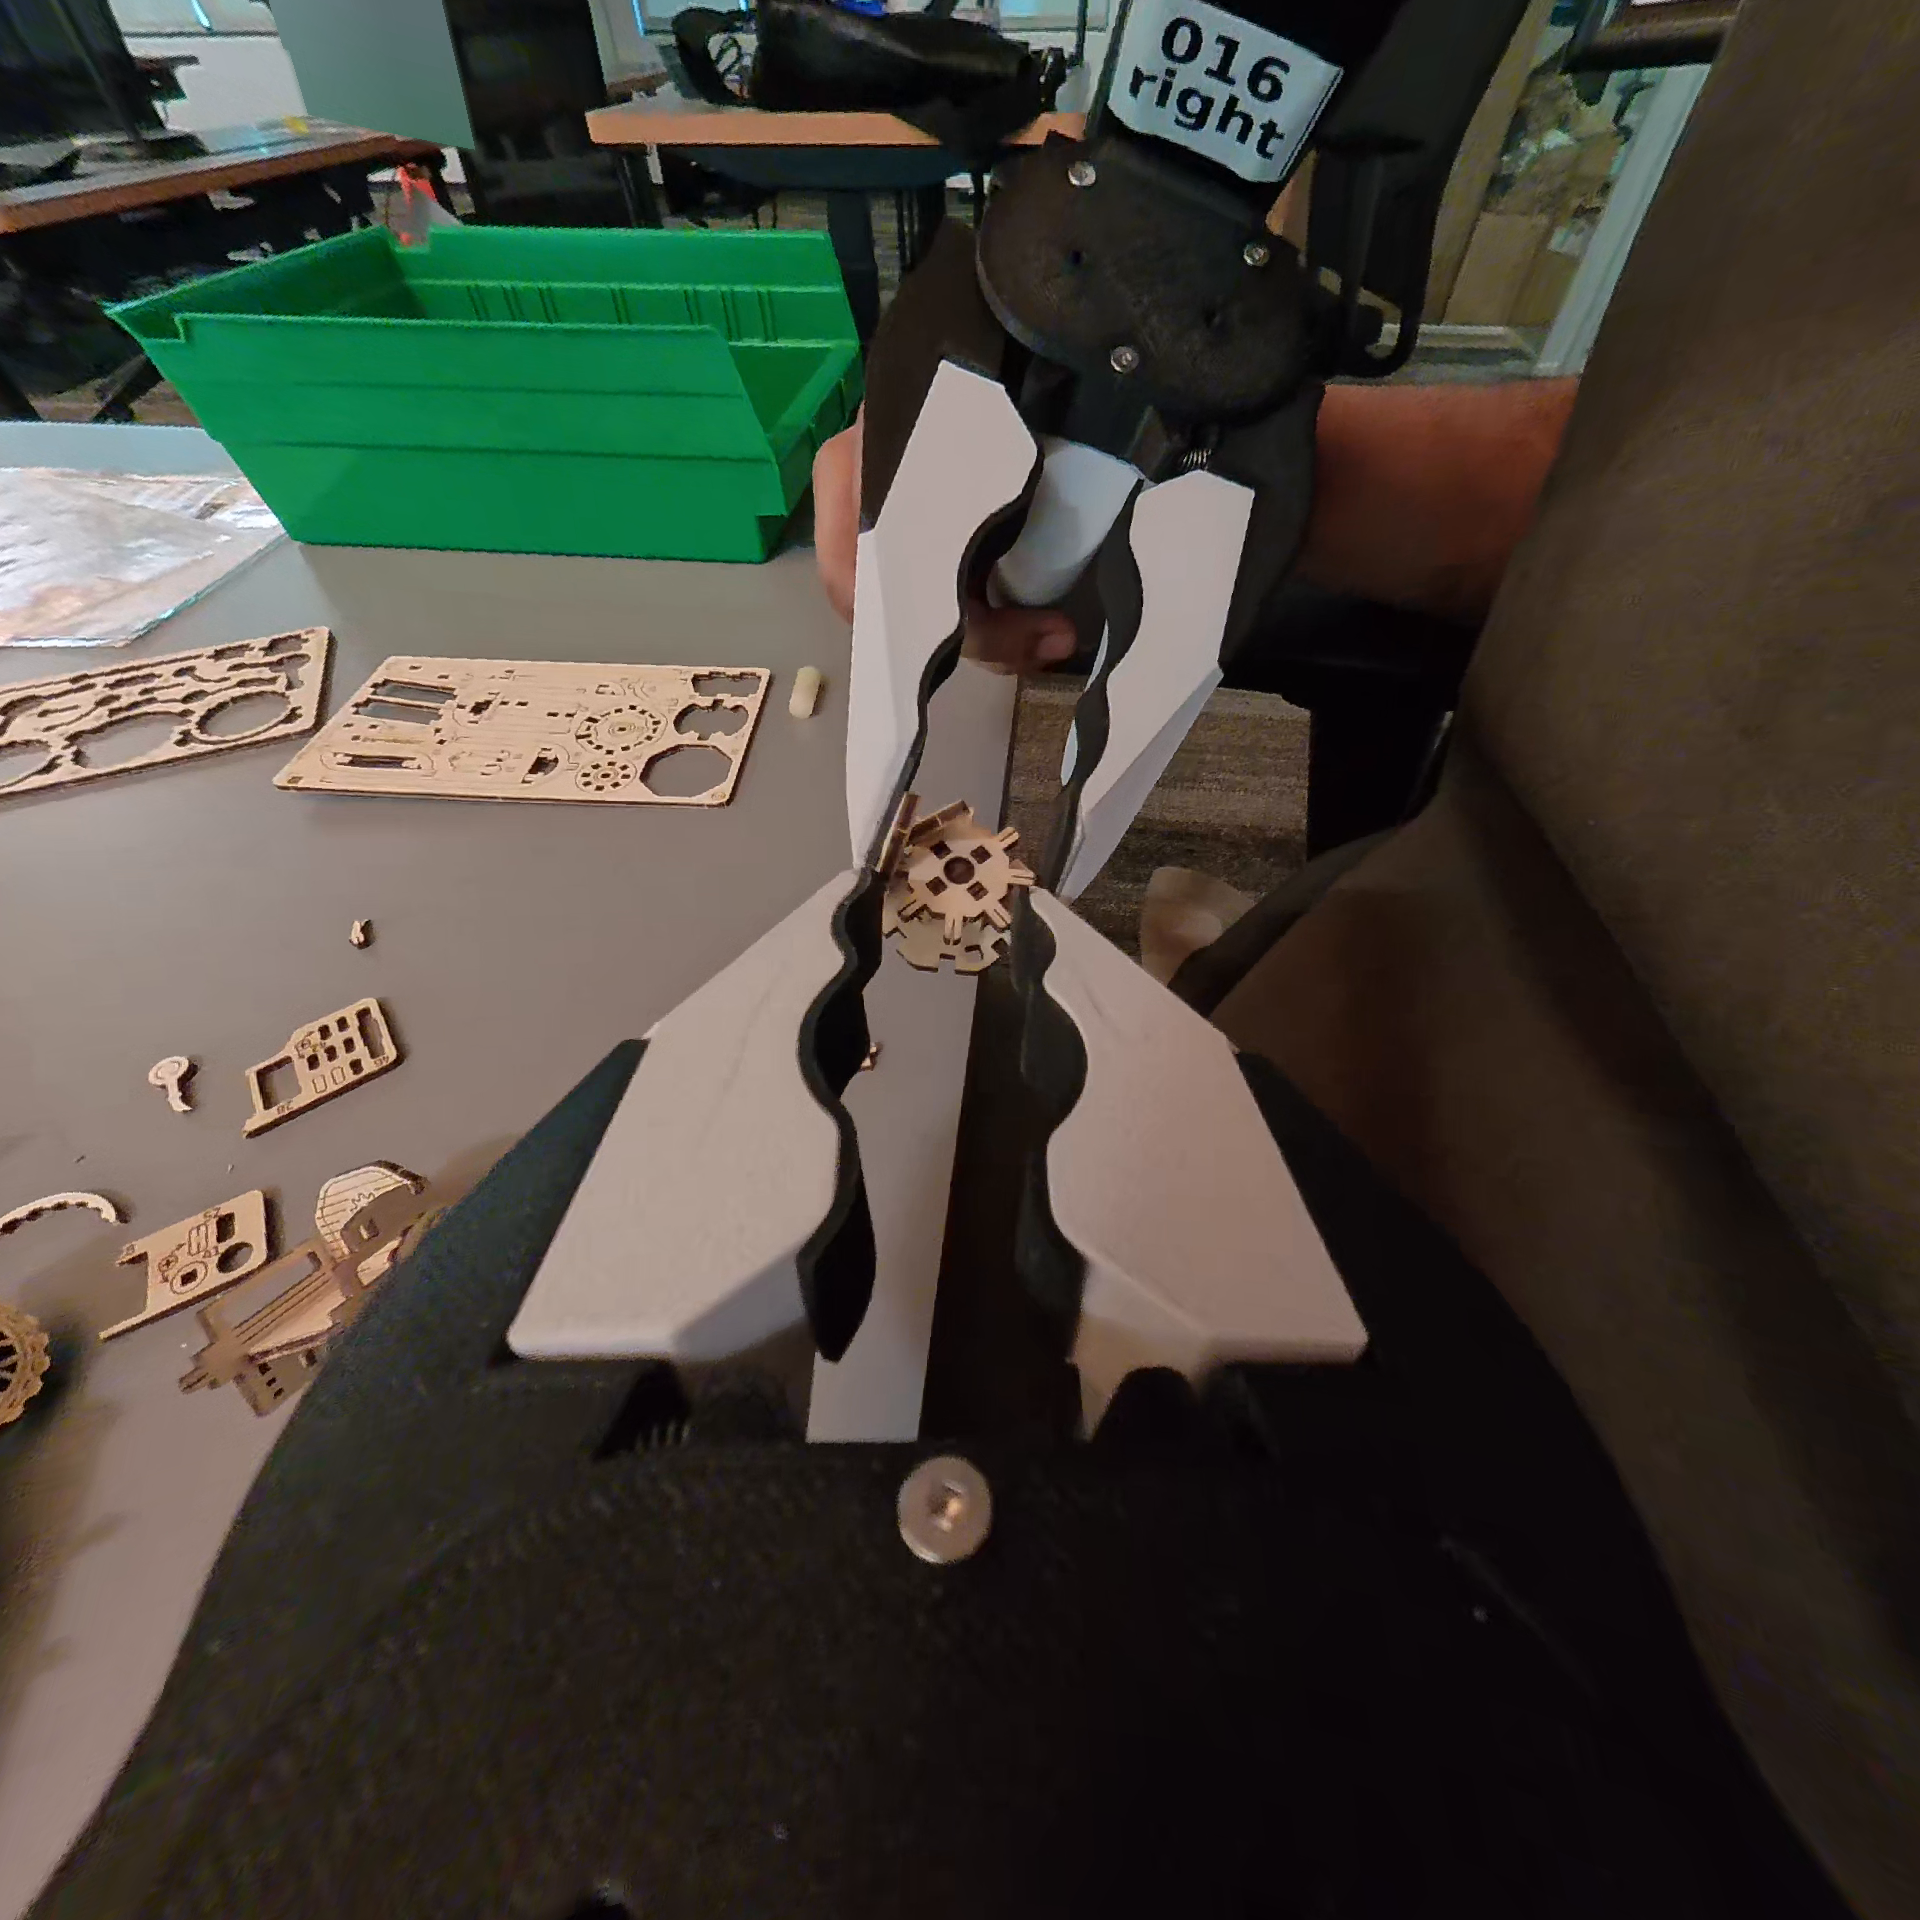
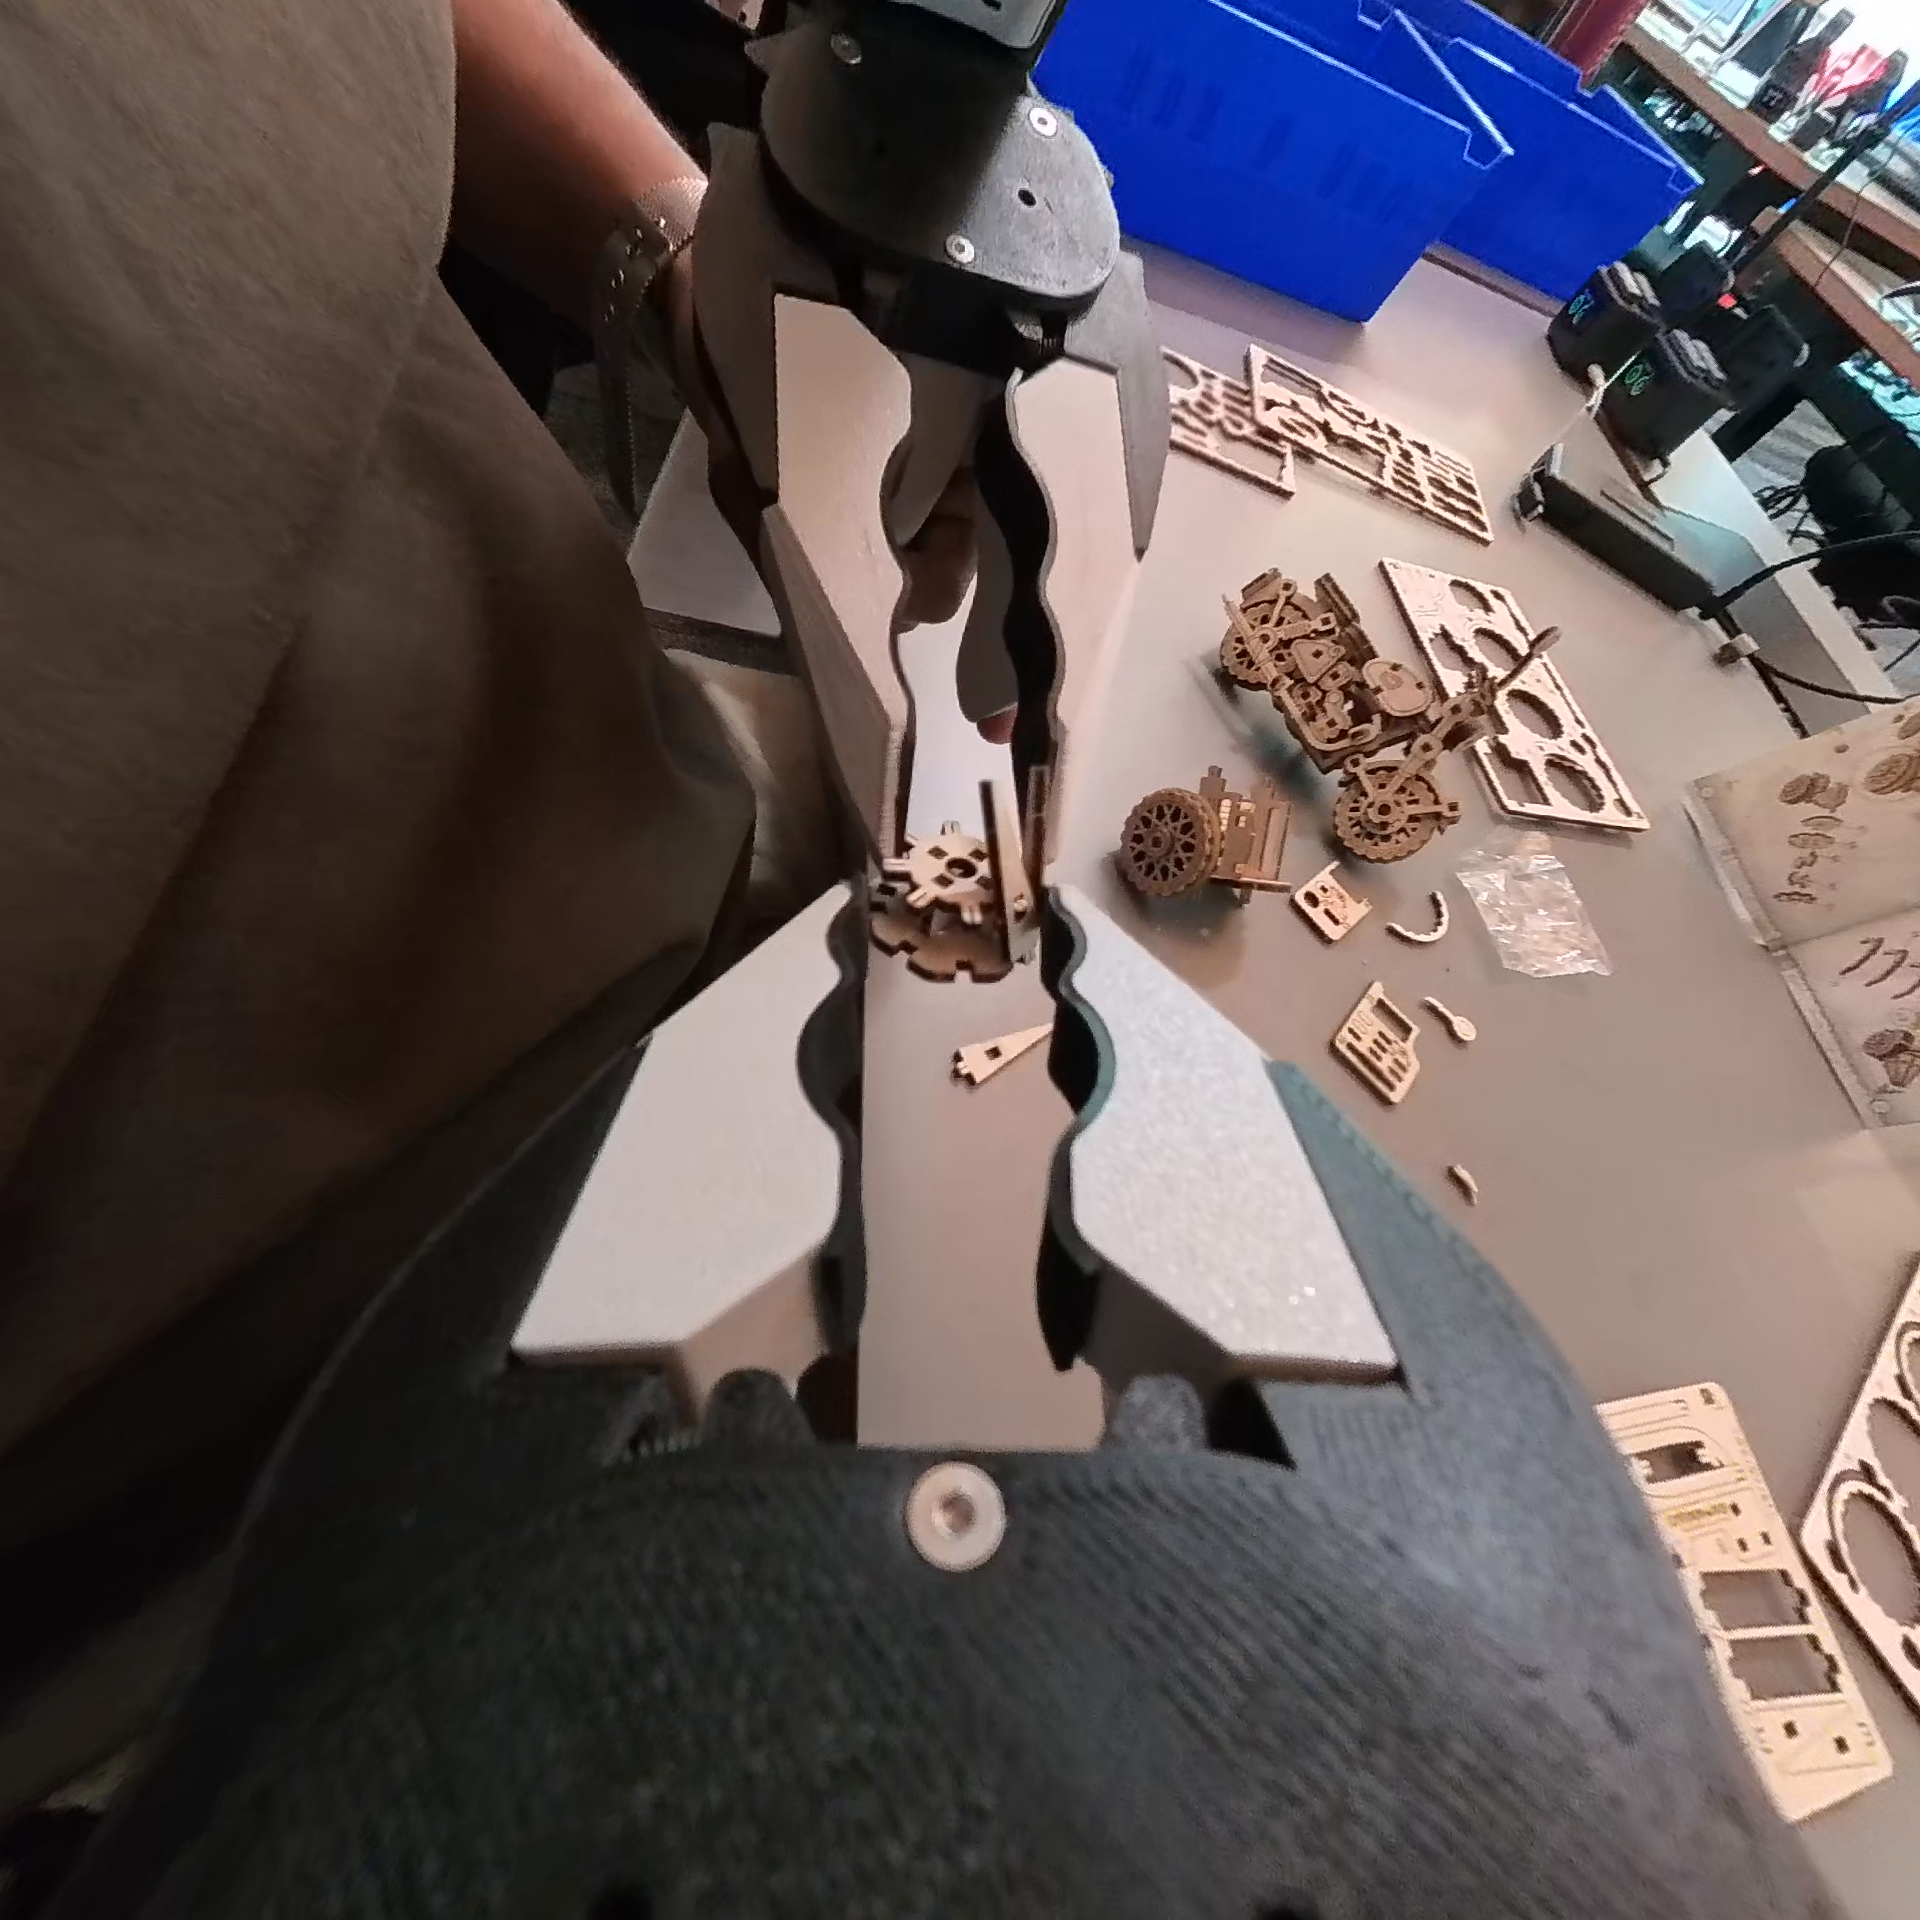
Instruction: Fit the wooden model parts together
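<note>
A small wooden toothed hub [image 1: 951, 899] with square holes and a thin slat slotted into its edge is held in the air above the grey table's [image 1: 520, 935] near edge. My left gripper [image 1: 943, 899] is shut on it from below, in the left wrist view. My right gripper [image 1: 977, 836] comes in from above, tips against the same hub. In the right wrist view my right gripper [image 2: 951, 899] is shut on the hub [image 2: 935, 904], and the left gripper [image 2: 966, 816] meets it from the far side. The slat [image 2: 997, 852] stands upright.
A green bin [image 1: 499, 416], punched wooden sheets [image 1: 520, 727] and loose cut parts [image 1: 322, 1060] lie to the left. A part-built wooden motorcycle [image 2: 1340, 707], a wheel sub-assembly [image 2: 1174, 842], a plastic bag [image 2: 1527, 914] and blue bins [image 2: 1299, 156] lie across the table. A person's brown garment [image 1: 1662, 935] is close by. Only a small space, under 4 cm, lies between the two pairs of fingers. Both grippers' tips are roughly 20 cm from the part-built wooden motorcycle [image 2: 1340, 707].
</note>
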`<state>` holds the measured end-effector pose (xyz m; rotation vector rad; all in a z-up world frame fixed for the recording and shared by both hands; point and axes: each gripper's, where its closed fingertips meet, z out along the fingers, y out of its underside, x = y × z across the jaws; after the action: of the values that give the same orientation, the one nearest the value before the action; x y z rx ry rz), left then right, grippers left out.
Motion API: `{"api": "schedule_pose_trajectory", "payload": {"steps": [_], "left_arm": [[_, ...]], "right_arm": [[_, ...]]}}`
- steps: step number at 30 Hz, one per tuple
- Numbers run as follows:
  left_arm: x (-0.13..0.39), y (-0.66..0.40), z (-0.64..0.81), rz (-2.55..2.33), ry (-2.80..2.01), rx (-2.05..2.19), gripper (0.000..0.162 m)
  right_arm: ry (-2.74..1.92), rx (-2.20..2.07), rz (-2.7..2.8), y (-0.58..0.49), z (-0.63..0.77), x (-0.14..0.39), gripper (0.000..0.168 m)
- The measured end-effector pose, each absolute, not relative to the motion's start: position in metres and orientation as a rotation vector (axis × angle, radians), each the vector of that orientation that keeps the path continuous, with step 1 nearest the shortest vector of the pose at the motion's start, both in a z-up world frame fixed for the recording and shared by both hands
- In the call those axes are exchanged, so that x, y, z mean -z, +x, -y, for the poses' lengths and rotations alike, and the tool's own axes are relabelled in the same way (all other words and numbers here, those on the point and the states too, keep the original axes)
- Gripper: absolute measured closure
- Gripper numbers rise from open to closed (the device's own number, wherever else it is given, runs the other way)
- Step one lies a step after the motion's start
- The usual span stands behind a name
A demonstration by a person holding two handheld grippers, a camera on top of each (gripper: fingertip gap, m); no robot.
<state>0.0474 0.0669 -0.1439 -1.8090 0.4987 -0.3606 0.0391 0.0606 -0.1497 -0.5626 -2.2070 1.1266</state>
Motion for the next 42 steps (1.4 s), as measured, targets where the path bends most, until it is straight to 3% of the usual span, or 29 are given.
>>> {"api": "schedule_pose_trajectory", "payload": {"steps": [31,42], "left_arm": [[0.139,0.046,-0.066,-0.451,-1.765,0.433,0.141],[0.121,0.044,-0.063,-0.308,-1.68,0.733,0.119]], "right_arm": [[-0.576,-1.131,2.198,0.038,-0.061,0.147,0.137],[-0.482,-1.208,2.084,0.04,-0.057,0.13,0.137]]}}
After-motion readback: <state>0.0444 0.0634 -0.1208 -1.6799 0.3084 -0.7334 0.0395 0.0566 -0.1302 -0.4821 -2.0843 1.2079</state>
